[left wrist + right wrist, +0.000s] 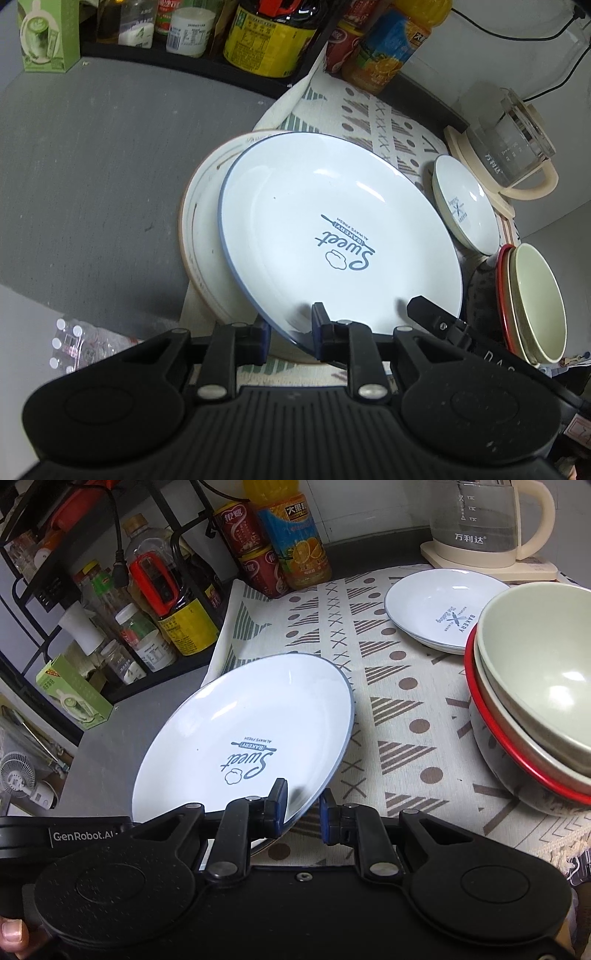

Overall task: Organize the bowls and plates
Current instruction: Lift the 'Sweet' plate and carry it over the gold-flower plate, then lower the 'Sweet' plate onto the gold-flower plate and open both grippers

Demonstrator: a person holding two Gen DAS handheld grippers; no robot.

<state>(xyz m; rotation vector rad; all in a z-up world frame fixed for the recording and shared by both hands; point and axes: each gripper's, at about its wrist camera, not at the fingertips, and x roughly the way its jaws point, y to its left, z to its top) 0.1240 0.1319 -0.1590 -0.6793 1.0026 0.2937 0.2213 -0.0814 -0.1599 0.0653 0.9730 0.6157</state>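
Inside red-rimmed bowl (517, 775): nested pale green bowl (543, 672)

The large plate (240, 734) clamped between the right gripper (302, 812) pads is glazed ceramic, glossy white with a thin blue rim. Beyond the claw, the mat (399, 686) is woven cloth, matt and slightly coarse. To its right, the stacked bowls (535, 686) show a smooth satin glaze. The counter (92, 166) left of the left gripper (290, 332) is matt grey.
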